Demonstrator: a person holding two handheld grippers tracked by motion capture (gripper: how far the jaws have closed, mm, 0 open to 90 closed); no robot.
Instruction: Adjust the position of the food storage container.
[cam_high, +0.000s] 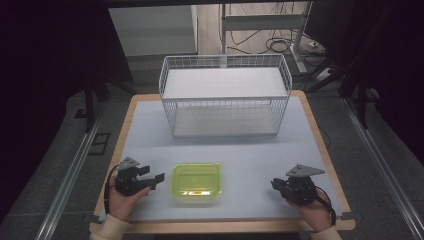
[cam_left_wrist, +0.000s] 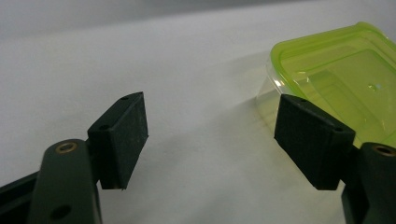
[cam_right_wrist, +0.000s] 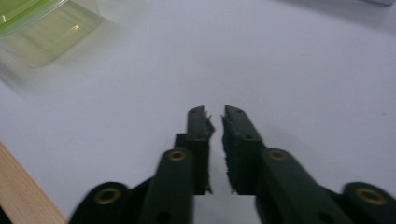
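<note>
Pale grey matting covers the table (cam_high: 150, 135), with a band of light wood showing round its rim. Nearest the person, the left gripper (cam_high: 155, 178) and the right gripper (cam_high: 274, 184) rest low over the front of the mat, each in a hand with a cream sleeve, and the container (cam_high: 197, 183) sits between them — just beside the left one, well apart from the right.

From the left gripper view, that gripper's (cam_left_wrist: 212, 140) jaws stand wide with nothing between them but bare mat; the blocky black pads (cam_left_wrist: 122, 135) look matte and rubbery, with brass-coloured bushings behind. The container (cam_left_wrist: 336, 79) lies just beyond the right-hand pad: a clear, shallow, round-cornered box under a translucent lime-green lid with a raised rim.

The right gripper view gives what the high view cannot — the right gripper's (cam_right_wrist: 215, 114) jaws are parted only by a narrow slit, holding nothing, their inner faces frayed. The container (cam_right_wrist: 42, 28) shows blurred at the upper left corner there, a strip of wood at lower left.

Farther back stands a white wire basket (cam_high: 225, 97), rectangular, fine-meshed, with a flat white floor. Beyond it lie dark floor and cables.
</note>
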